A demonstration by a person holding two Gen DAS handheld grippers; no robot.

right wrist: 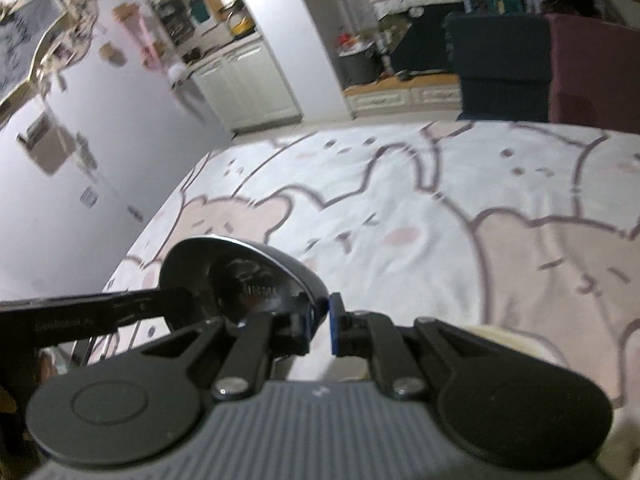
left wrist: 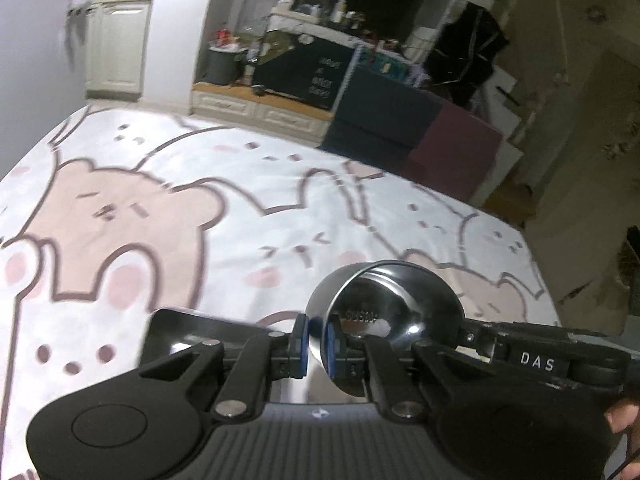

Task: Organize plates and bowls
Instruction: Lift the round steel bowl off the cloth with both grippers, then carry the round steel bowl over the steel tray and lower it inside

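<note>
**Steel bowl held off the cloth from both sides**

Polished steel, a small bowl (left wrist: 384,312) hangs tipped on its side above the bed-like surface, its open mouth turned toward the left camera. The left claw (left wrist: 318,346) pinches the bowl's rim, one blue pad outside the wall and one inside. In the right wrist view the same bowl (right wrist: 240,276) sits just ahead and to the left of the right claw (right wrist: 320,326), whose blue pads are drawn close on the bowl's edge; it looks like a grip, though the contact is partly hidden. Each view also shows the other claw's black arm reaching in to the bowl from the side.

As a judgement, the sorting is at an early or middle stage: one bowl is in the air and not yet set anywhere, and no stack, rack or plates can be seen. Just below and right of the right claw a pale rounded edge (right wrist: 508,340) peeks out; what it is cannot be told.

Under both claws spreads a white cloth (left wrist: 240,200) printed with pink cartoon bears. Beyond it stand white cabinets (left wrist: 116,48), cluttered shelves (left wrist: 316,4) and dark blue and maroon cushions (left wrist: 420,136).
</note>
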